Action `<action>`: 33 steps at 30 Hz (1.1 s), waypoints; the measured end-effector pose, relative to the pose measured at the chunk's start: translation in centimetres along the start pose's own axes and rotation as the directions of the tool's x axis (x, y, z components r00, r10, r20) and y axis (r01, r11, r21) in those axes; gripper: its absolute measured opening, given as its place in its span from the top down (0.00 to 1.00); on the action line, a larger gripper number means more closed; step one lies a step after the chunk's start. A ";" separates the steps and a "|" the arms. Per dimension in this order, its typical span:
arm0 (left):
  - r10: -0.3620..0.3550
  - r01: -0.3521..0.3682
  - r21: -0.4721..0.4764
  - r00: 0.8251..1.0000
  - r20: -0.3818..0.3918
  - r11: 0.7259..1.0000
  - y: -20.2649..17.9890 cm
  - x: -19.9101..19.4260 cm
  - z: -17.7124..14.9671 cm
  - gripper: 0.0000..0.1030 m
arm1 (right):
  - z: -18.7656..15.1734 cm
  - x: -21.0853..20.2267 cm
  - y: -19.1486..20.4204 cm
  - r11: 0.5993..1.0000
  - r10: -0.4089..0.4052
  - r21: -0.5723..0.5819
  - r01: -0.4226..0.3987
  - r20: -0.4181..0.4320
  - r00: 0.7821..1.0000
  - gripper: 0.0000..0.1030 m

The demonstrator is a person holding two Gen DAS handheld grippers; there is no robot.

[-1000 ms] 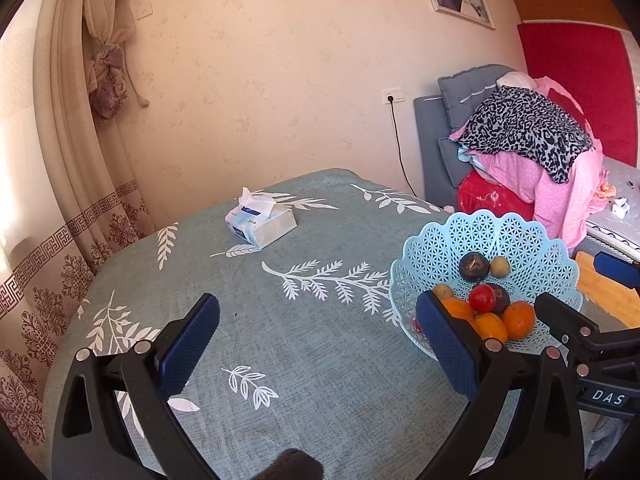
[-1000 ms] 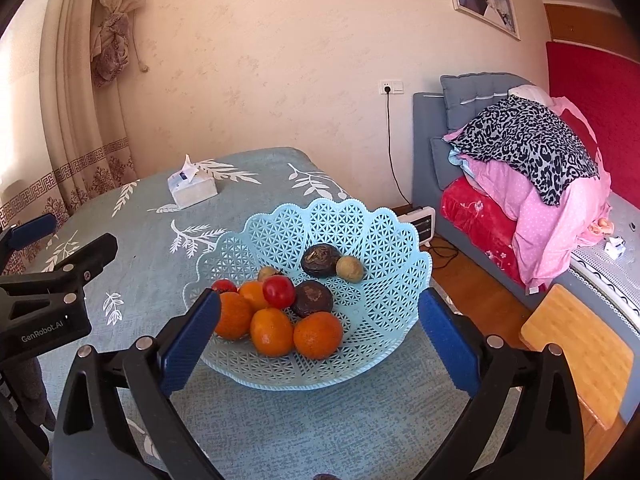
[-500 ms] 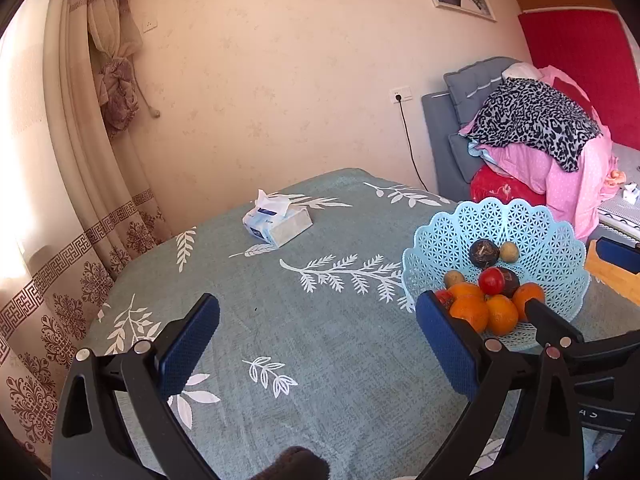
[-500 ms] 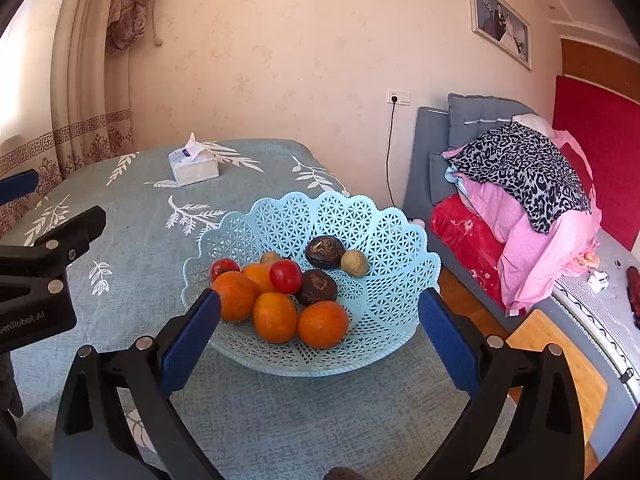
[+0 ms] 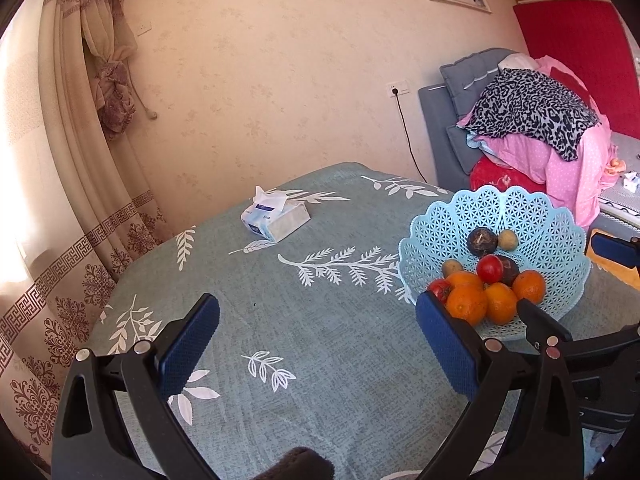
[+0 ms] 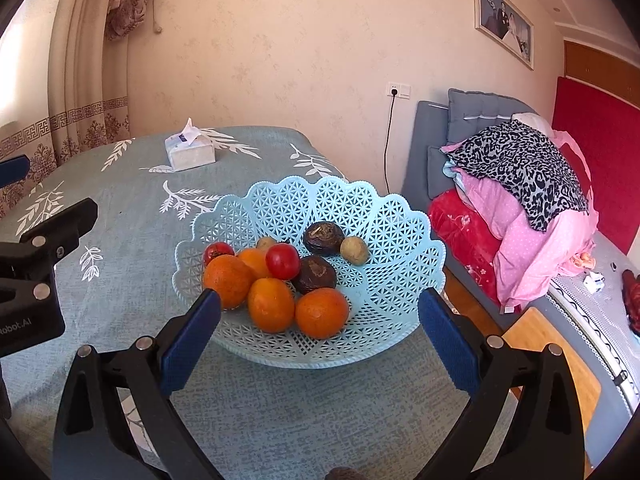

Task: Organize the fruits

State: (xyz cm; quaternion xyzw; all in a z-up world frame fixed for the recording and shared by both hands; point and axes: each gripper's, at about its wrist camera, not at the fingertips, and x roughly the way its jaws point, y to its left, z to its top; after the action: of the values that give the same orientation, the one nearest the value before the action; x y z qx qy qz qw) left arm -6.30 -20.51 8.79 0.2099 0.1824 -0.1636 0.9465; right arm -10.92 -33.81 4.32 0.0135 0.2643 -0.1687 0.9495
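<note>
A: Where is the fruit right now?

B: All of it sits in the blue lattice basket (image 6: 384, 240) near the tabletop's (image 5: 304, 320) right edge: four oranges (image 6: 271, 304) at the front, two red tomatoes (image 6: 283, 261), two dark wrinkled fruits (image 6: 314, 274) and two small tan ones (image 6: 354, 251) behind. None lies on the cloth.

A: And the grippers?

B: The right gripper (image 6: 320, 322) hangs just in front of the basket, jaws spread wide and empty, framing the oranges. The left gripper (image 5: 318, 336) is also wide open with nothing in it, over bare cloth beside the basket.

A: So sorted, or about to be?

B: It fits either: fruit gathered and hands drawn back, or a heap awaiting sorting. The tissue box (image 5: 276, 218) stands well apart.
</note>
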 end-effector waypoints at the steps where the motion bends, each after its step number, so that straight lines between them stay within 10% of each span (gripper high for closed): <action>1: 0.000 0.000 0.002 1.000 -0.001 1.000 0.0 0.0 0.0 0.05 | 0.0 0.0 0.0 1.000 0.000 0.000 0.000 -0.001 1.000 0.03; 33: -0.022 0.023 0.028 0.999 -0.023 0.999 -1.1 0.6 -0.6 0.05 | -0.3 1.1 -0.8 0.999 -0.044 0.026 0.045 -0.019 0.999 0.03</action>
State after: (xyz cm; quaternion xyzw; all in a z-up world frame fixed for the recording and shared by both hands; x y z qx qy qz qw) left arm -6.41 -21.30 7.67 0.2232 0.1930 -0.1746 0.9394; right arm -10.39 -34.84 3.59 0.0214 0.2712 -0.1932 0.9427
